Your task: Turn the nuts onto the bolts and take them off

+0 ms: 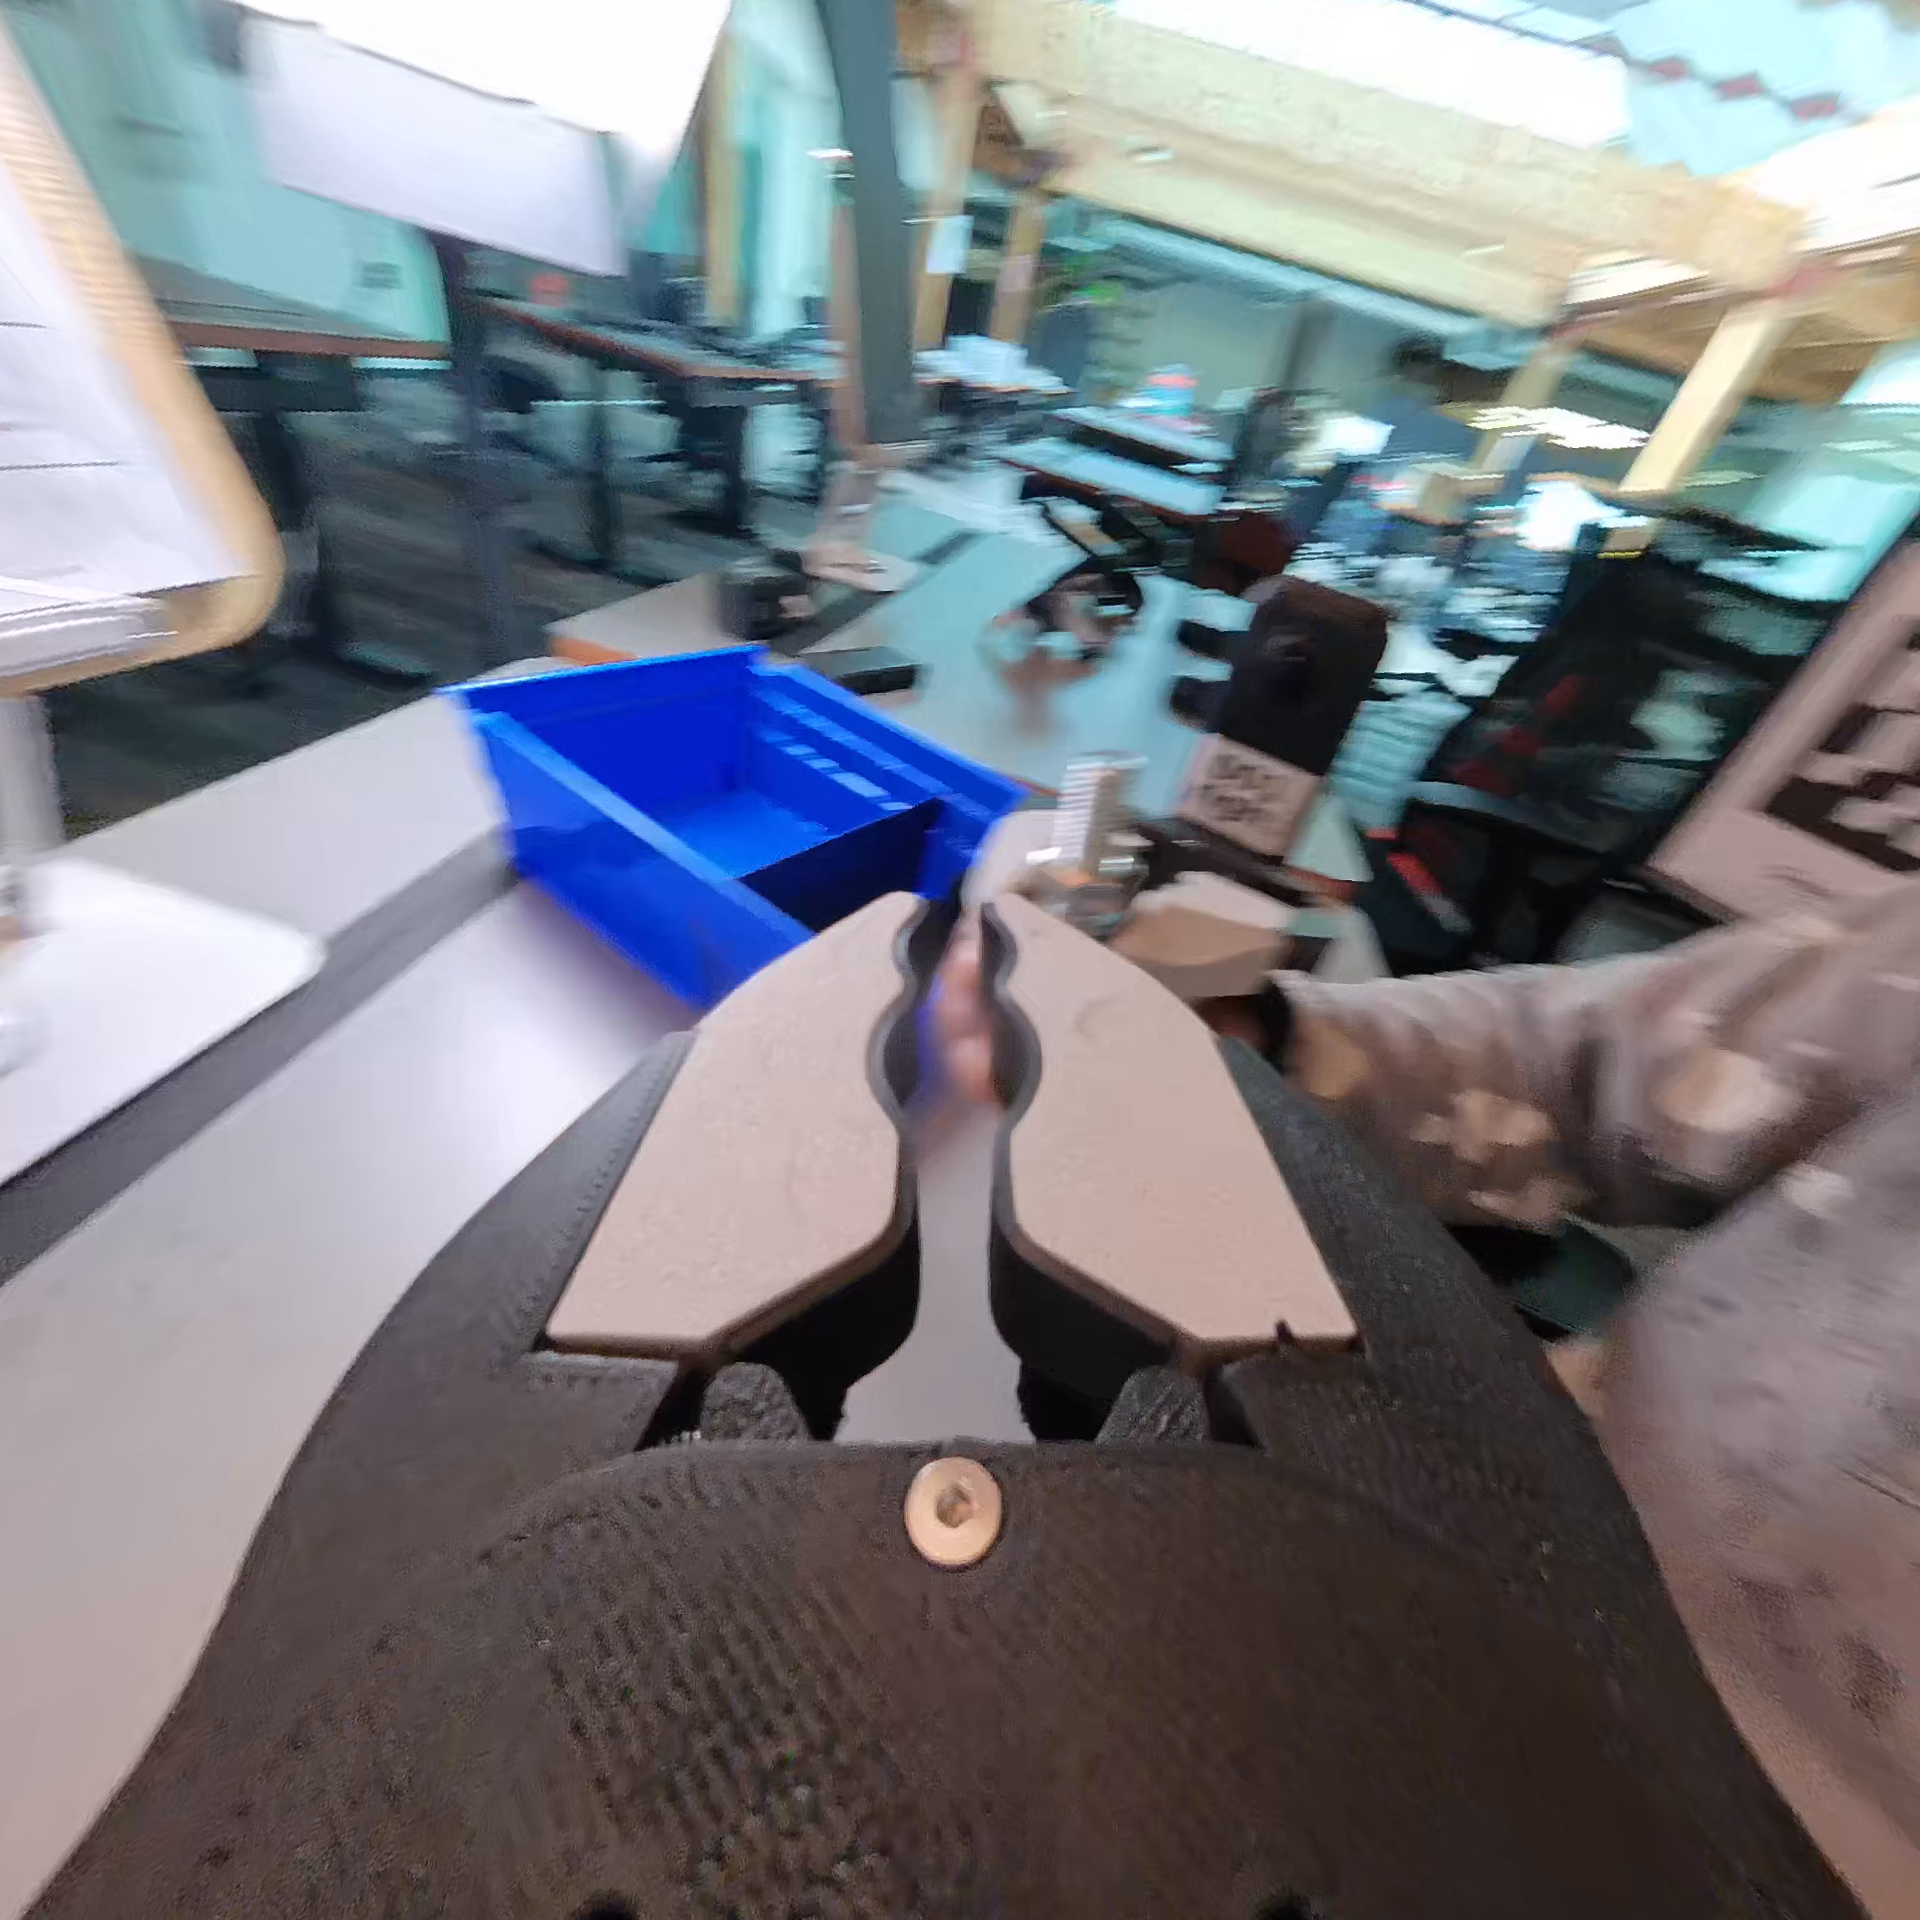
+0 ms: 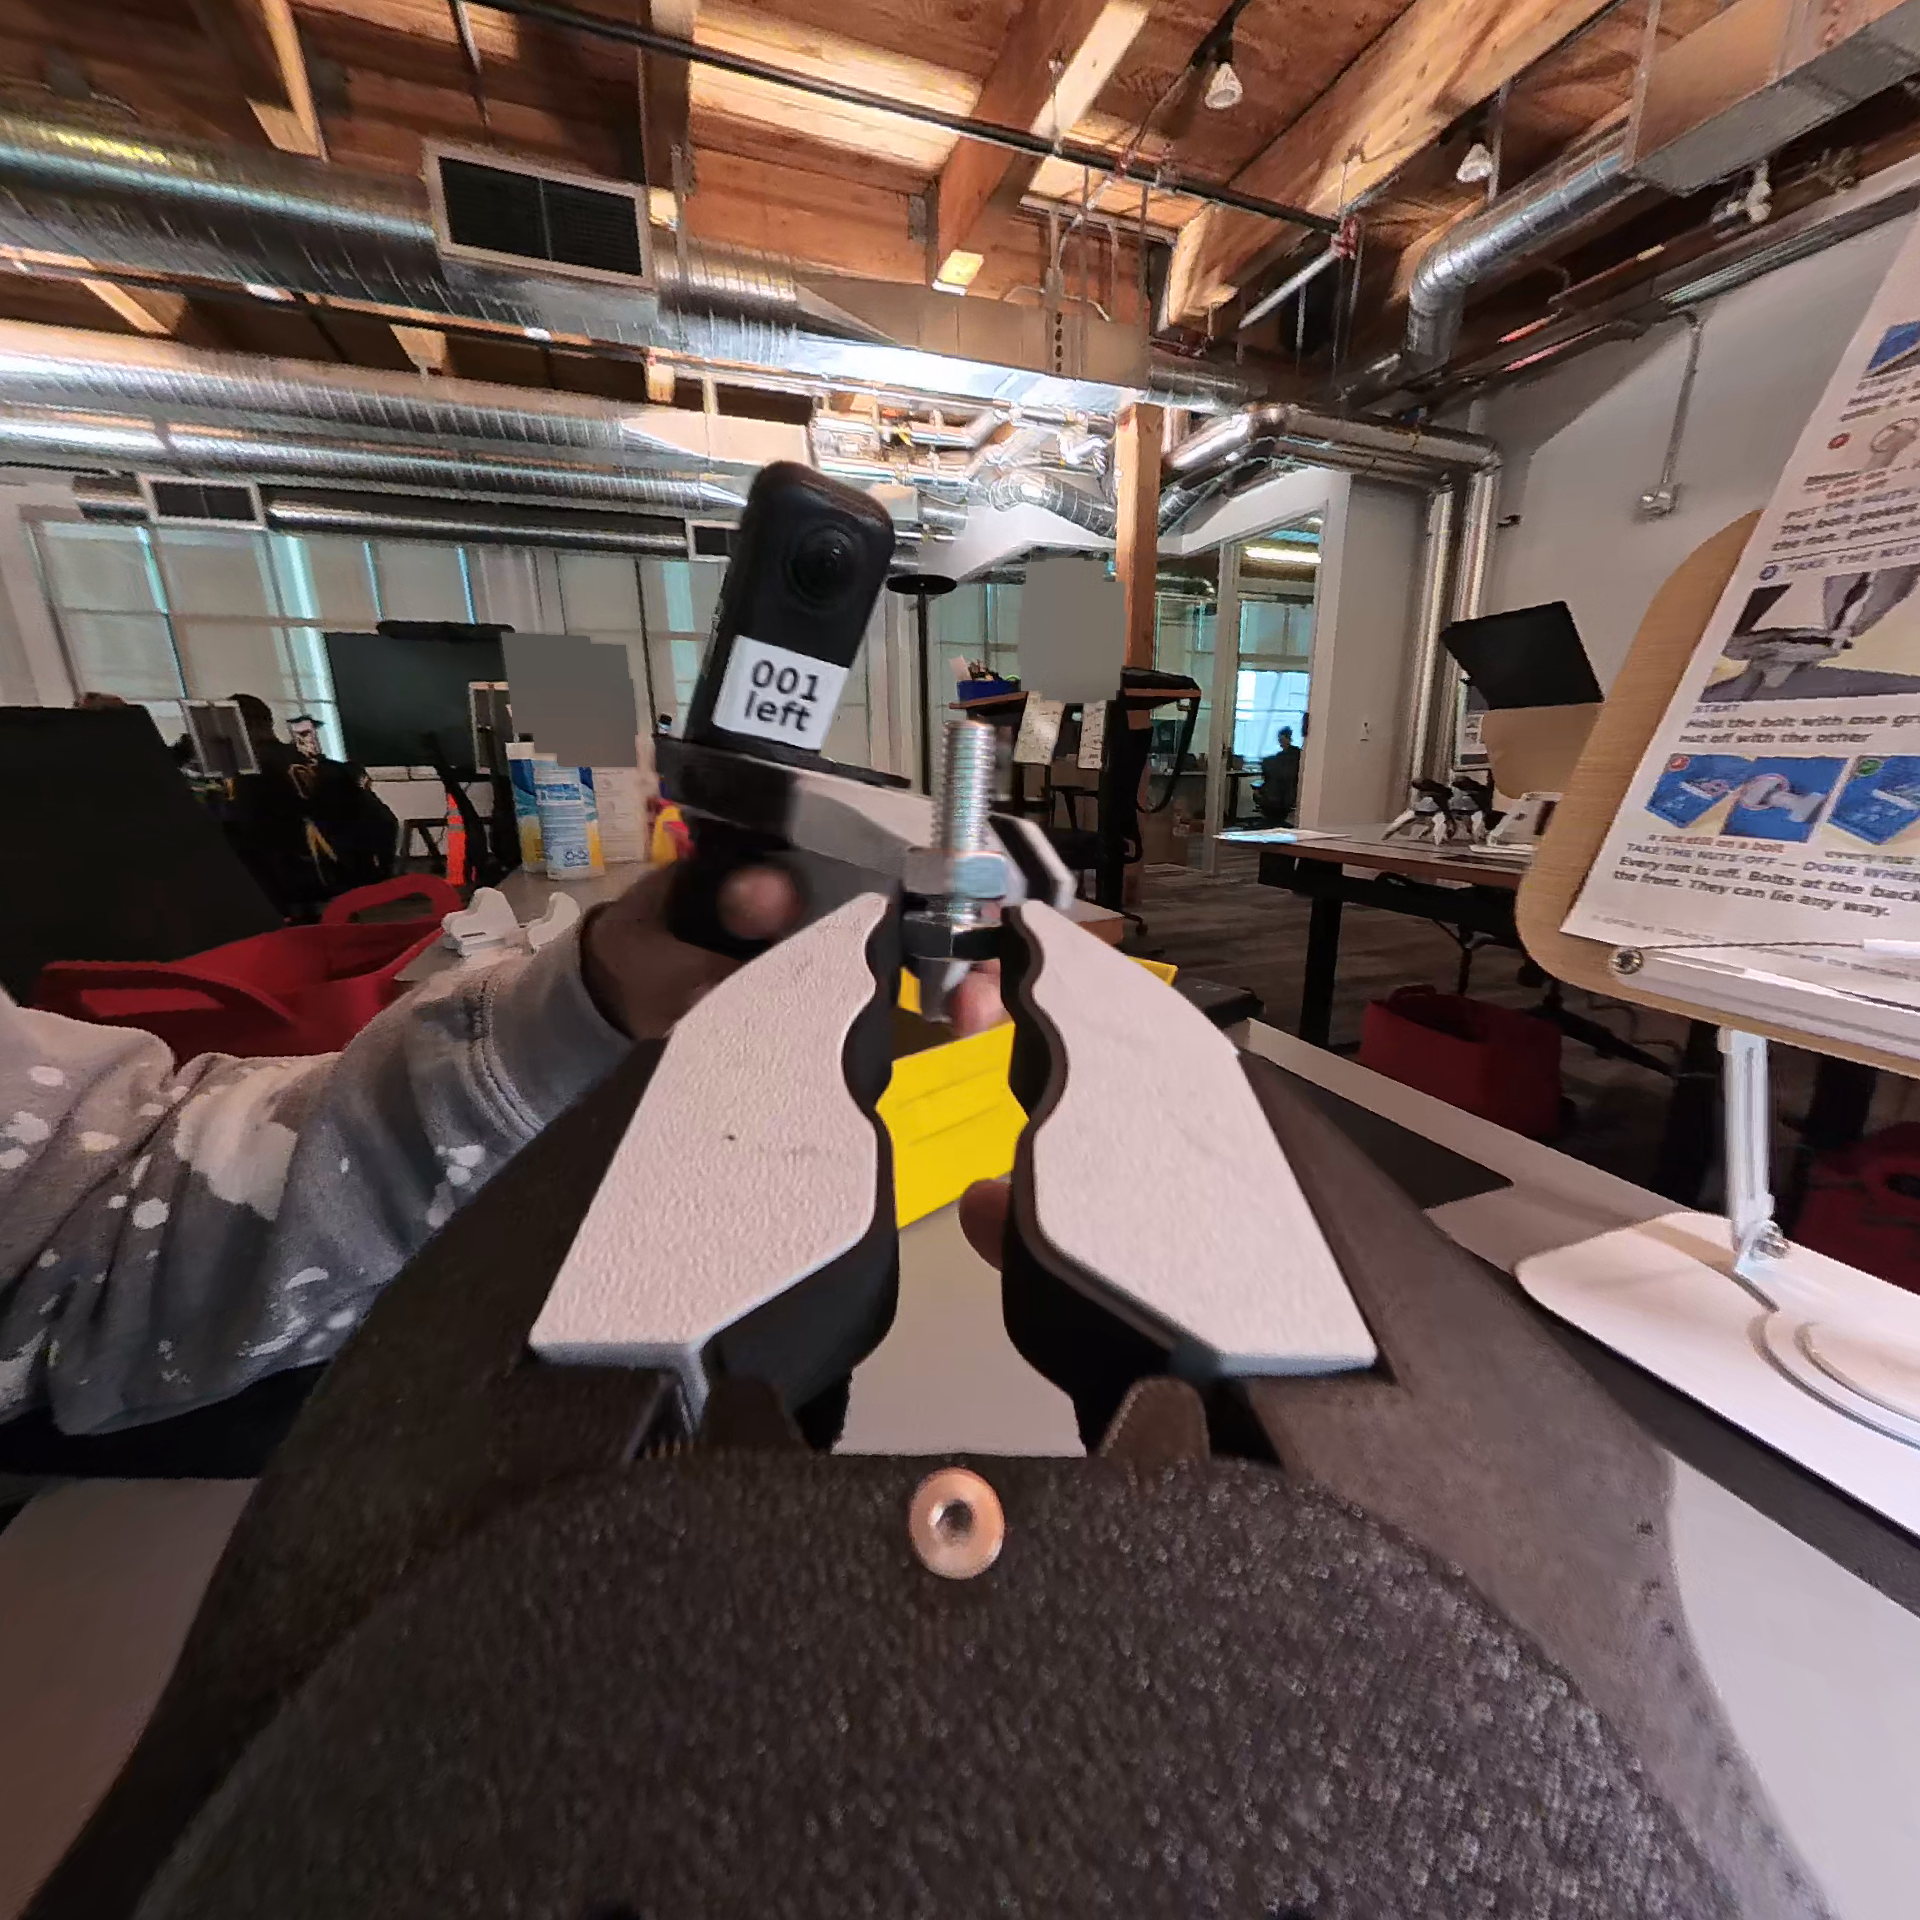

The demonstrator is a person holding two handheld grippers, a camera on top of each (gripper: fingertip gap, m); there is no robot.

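Note:
A silver bolt (image 2: 966, 790) stands upright with its threaded end up and a silver nut (image 2: 958, 871) low on its shaft. My right gripper (image 2: 954, 930) is shut on the bolt's lower end, just under the nut. My left gripper (image 2: 1031, 881) reaches in from the left at nut height, its tips beside and behind the nut. In the blurred left wrist view the left gripper (image 1: 961, 912) has its fingers almost together with nothing seen between them. The bolt (image 1: 1091, 821) stands just right of and beyond its tips, held by the right gripper (image 1: 1195, 930).
A blue bin (image 1: 727, 810) sits on the grey table (image 1: 312, 1091) ahead on the left. A yellow bin (image 2: 956, 1122) lies under the grippers. An instruction board on a white stand (image 2: 1766, 727) is at the right. A sleeve (image 2: 260, 1143) crosses from the left and a red basket (image 2: 260, 966) lies beyond it. Less than 4 cm separates the two grippers' tips.

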